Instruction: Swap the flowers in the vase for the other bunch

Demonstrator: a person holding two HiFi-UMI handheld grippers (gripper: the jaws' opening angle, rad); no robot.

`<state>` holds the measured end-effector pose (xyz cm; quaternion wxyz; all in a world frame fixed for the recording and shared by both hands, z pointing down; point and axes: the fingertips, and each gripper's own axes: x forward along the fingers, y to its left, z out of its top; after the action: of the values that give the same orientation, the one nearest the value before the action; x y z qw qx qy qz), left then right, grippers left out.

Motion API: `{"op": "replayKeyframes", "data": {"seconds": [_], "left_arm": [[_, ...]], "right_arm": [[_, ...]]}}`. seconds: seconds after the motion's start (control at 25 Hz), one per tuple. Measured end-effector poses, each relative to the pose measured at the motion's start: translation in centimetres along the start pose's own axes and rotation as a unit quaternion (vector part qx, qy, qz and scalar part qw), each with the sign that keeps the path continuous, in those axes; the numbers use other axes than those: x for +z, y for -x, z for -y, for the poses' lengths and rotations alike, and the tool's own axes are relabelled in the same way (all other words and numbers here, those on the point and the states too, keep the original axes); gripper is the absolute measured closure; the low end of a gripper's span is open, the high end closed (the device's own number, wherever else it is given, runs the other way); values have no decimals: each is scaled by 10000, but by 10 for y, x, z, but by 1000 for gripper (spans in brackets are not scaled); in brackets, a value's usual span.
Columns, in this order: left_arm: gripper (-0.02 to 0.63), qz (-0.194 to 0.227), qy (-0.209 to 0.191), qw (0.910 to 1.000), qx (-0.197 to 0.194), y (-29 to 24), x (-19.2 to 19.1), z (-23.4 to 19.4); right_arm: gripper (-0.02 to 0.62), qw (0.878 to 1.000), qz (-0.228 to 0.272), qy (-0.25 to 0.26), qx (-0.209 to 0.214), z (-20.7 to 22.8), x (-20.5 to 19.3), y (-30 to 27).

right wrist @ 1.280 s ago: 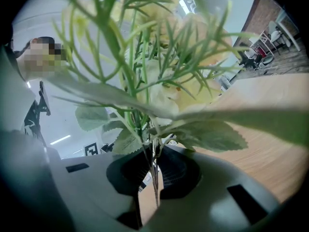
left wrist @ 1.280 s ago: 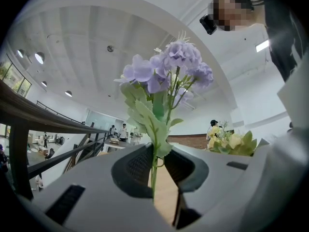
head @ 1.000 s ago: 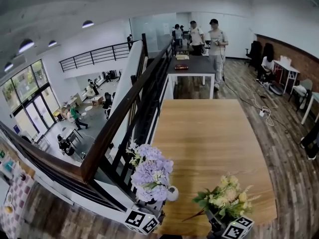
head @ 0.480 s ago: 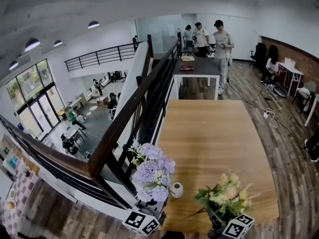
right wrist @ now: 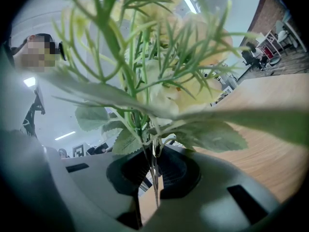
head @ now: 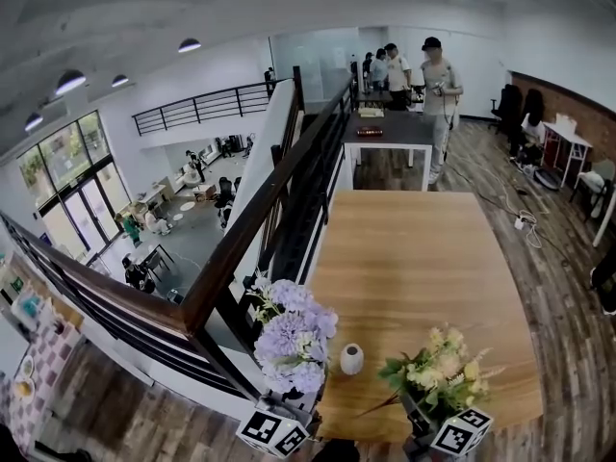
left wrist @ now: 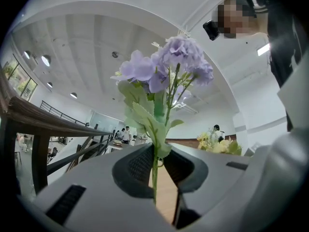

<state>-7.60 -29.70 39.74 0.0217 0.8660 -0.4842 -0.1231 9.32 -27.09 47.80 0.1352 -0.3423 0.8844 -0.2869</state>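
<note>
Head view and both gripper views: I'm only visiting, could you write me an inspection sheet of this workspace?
Surface: wooden table, carrying only the vase.
Job's things: white vase upright near the near edge, no flowers in it; purple bunch and yellow bunch held beside it.
Clutter: nothing seen.
Grippers: left hand-held gripper shut on the purple bunch's stem; right hand-held gripper shut on the yellow bunch's stems.
Cables: cable on the floor, right of the table.
Surroundings: railing at left; people by a dark table behind.
</note>
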Motion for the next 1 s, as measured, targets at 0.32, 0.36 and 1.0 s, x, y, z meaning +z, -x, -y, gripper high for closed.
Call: {"op": "replayKeyframes", "data": {"seconds": [0.32,0.36,1.0], "left_arm": [[548,6,4,10000,100,19,-1,0],[548,10,-5,9999,113,21,0,0],[546,-110,-19,9997,217,43,-21,-9]], "right_arm": [[541,9999,-1,116,62,-8,3,-2],[541,9999,-2,128,65,-9,3,-2],[541,9975,6,675,185,-15,28,-32]]}}
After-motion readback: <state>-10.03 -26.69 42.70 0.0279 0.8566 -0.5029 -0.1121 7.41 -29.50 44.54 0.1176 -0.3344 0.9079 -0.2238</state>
